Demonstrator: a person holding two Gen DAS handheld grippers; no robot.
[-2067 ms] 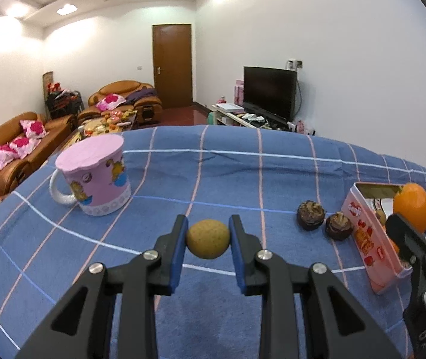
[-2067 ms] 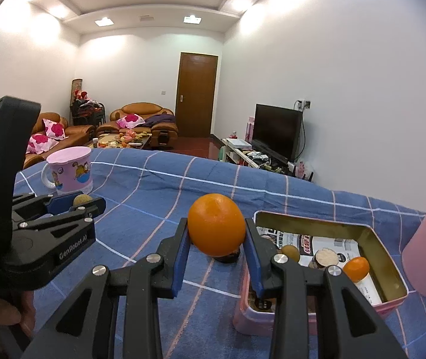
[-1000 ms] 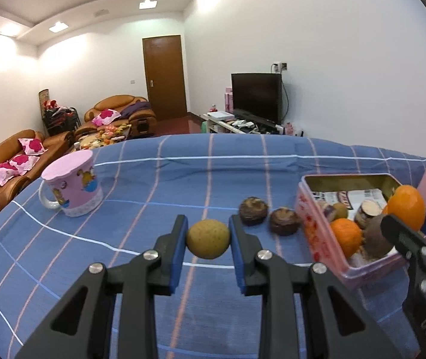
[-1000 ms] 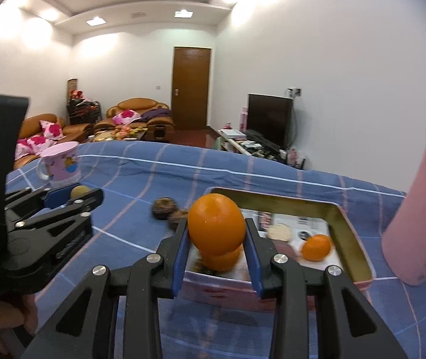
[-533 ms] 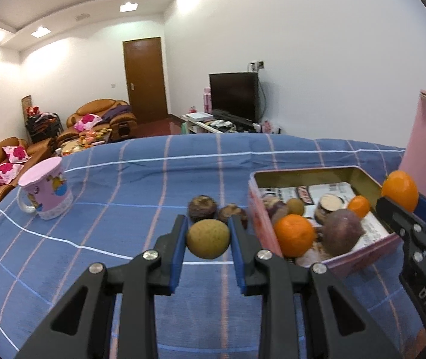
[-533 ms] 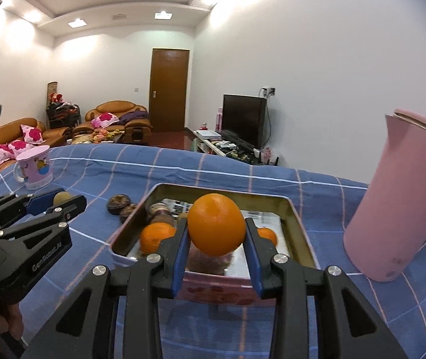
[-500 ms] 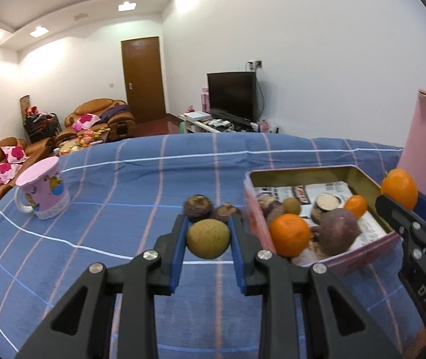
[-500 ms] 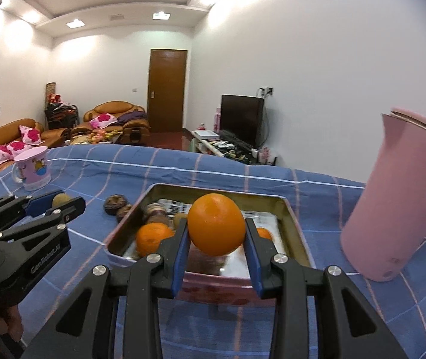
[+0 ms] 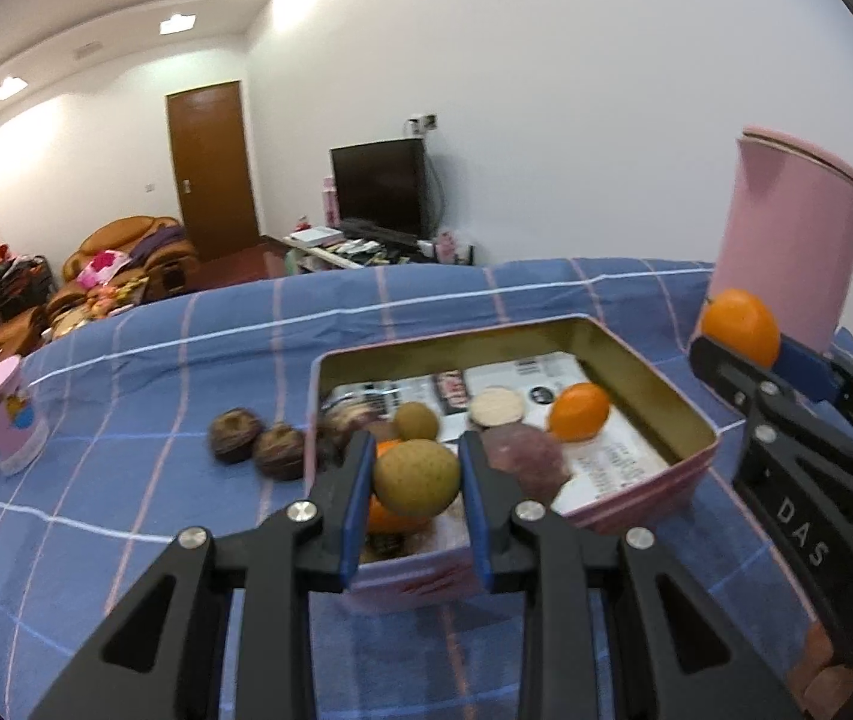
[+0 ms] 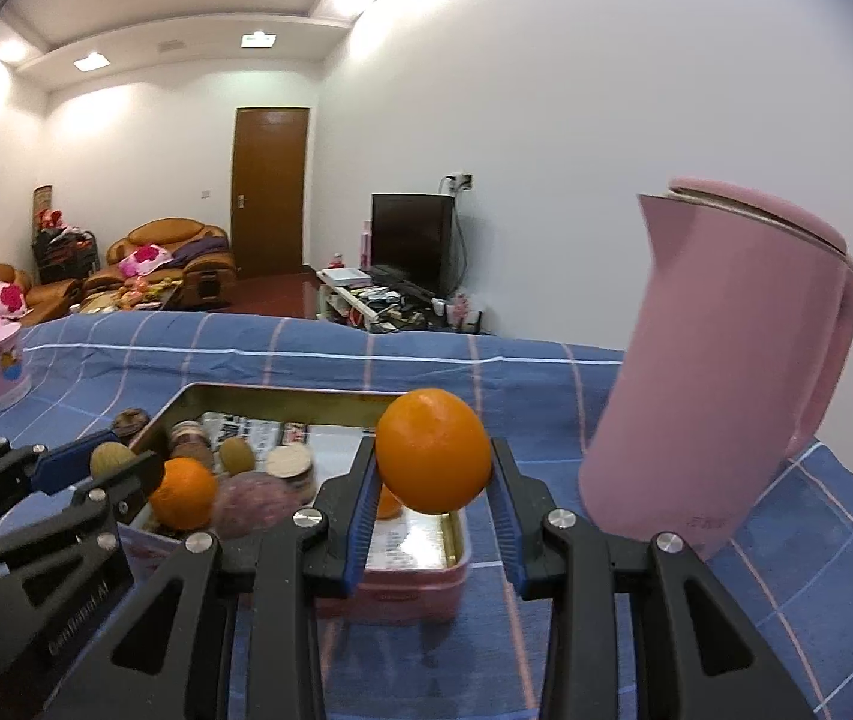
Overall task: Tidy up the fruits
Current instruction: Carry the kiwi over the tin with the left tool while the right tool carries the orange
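Both hands have swung across to the pink tin (image 9: pixel 636 372); the left gripper (image 9: pixel 416 480), clamped on a brown fruit (image 9: pixel 416 476), and the right gripper (image 10: pixel 433 468), clamped on an orange (image 10: pixel 433 450), now hang over its near edge; releasing comes next.

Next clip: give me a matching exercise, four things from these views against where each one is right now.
Things:
1. large orange
2. greenish-brown fruit
3. two dark round fruits
4. pink kettle

Places:
A. on the cloth left of the tin
B. in the left gripper
C. on the cloth right of the tin
D. in the right gripper

Pairs: 1-D, 2-B, 3-A, 4-C
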